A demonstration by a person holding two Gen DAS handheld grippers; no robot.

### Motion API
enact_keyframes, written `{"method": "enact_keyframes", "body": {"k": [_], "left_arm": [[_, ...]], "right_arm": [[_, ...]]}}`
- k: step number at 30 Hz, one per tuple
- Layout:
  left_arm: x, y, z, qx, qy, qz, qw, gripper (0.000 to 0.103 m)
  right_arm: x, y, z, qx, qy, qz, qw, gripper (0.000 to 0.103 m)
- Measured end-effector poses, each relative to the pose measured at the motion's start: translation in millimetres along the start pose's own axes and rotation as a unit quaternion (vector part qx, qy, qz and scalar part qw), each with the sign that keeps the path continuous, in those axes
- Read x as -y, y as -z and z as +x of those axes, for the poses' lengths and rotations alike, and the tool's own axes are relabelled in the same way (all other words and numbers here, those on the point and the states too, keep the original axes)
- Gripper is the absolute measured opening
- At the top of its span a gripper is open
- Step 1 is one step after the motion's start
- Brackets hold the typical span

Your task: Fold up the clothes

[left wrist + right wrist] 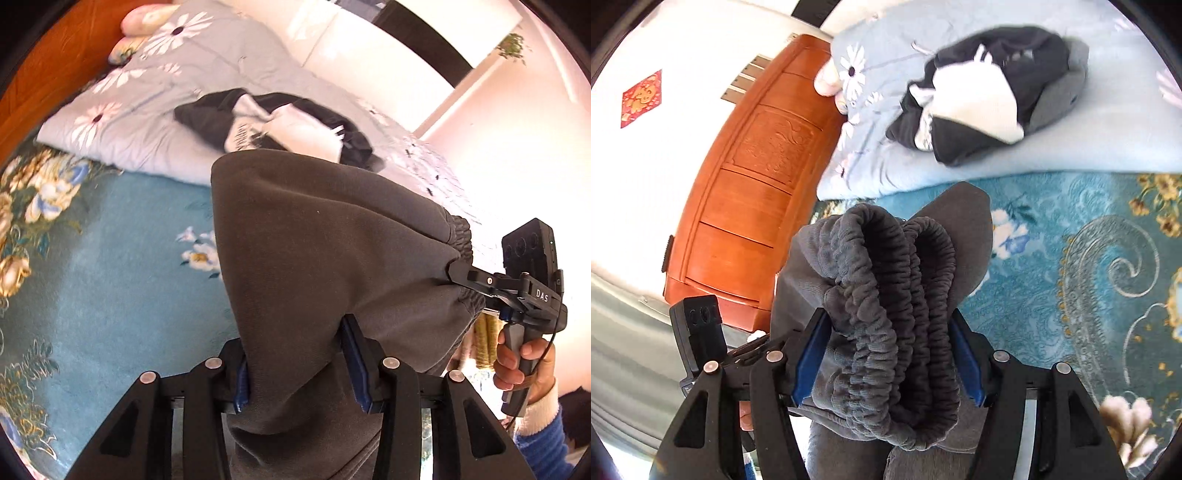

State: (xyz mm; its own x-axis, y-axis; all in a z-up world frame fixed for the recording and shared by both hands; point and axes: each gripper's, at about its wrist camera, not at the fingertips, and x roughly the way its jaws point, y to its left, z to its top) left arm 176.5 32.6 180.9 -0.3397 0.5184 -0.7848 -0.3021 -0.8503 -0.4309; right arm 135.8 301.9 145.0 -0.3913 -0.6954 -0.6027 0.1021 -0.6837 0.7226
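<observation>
- While draped over both tools, grey sweatpants [332, 266] hide most of left gripper [301, 363] – legs cut off below frame.
- Held above teal floral bedspread [110, 288]; left gripper clamped on folded fabric, right gripper [892, 354] clamped on bunched elastic waistband [905, 295].
- Matte fleece, ribbed gathers at waistband.
- Black-and-white garment pile [979, 96] on pale daisy quilt [155, 92] – blurred, shape unclear.

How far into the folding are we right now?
Early. Nothing looks folded yet: the black-and-white garment lies crumpled on the grey quilt. In hand: grey sweatpants, both tongs shut on them, left tongs on the fabric, right tongs on the elastic waistband. Left: folding both.
</observation>
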Motion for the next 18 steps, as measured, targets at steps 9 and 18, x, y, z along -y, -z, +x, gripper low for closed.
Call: {"method": "enact_keyframes", "body": {"k": [9, 18], "left_arm": [[202, -13, 41, -0.030, 0.122, 0.128, 0.9838, 0.046], [366, 19, 127, -0.119, 0.202, 0.188, 0.9539, 0.046]], "right_arm": [[27, 25, -225, 0.085, 0.068, 0.003, 0.994, 0.065], [109, 64, -388, 0.118, 0.172, 0.084, 0.974, 0.065]]}}
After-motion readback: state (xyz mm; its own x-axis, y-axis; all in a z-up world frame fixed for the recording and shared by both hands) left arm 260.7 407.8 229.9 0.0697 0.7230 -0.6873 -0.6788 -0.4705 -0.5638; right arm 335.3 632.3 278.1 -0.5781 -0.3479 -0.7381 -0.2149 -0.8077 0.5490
